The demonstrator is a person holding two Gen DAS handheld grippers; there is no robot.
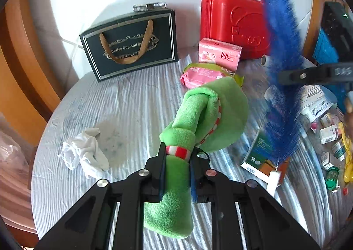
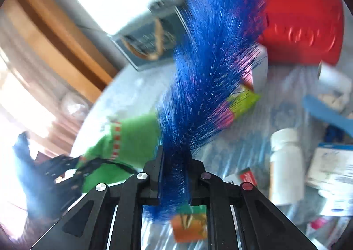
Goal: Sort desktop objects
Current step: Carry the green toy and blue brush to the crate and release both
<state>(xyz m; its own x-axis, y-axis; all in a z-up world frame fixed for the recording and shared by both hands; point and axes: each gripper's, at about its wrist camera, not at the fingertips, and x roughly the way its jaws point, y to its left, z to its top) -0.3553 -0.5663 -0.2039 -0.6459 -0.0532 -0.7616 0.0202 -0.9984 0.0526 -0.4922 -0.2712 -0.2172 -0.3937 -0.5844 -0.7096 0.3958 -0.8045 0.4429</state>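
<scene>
My left gripper (image 1: pixel 177 157) is shut on a green plush toy (image 1: pixel 198 122) with a red-and-white striped band, held above the round table (image 1: pixel 136 104). The toy also shows in the right wrist view (image 2: pixel 132 139). My right gripper (image 2: pixel 175 159) is shut on a blue bristly duster (image 2: pixel 209 62), which stands upright. The duster (image 1: pixel 282 56) and the right gripper's black body (image 1: pixel 315 74) show at the right in the left wrist view.
A dark gift bag (image 1: pixel 132 45) and a red case (image 1: pixel 233 23) stand at the back. Pink tissue packs (image 1: pixel 218 53), a crumpled white cloth (image 1: pixel 86 150), a green box (image 1: pixel 262 146), a white bottle (image 2: pixel 285 161) and several medicine boxes (image 1: pixel 328 133) lie around.
</scene>
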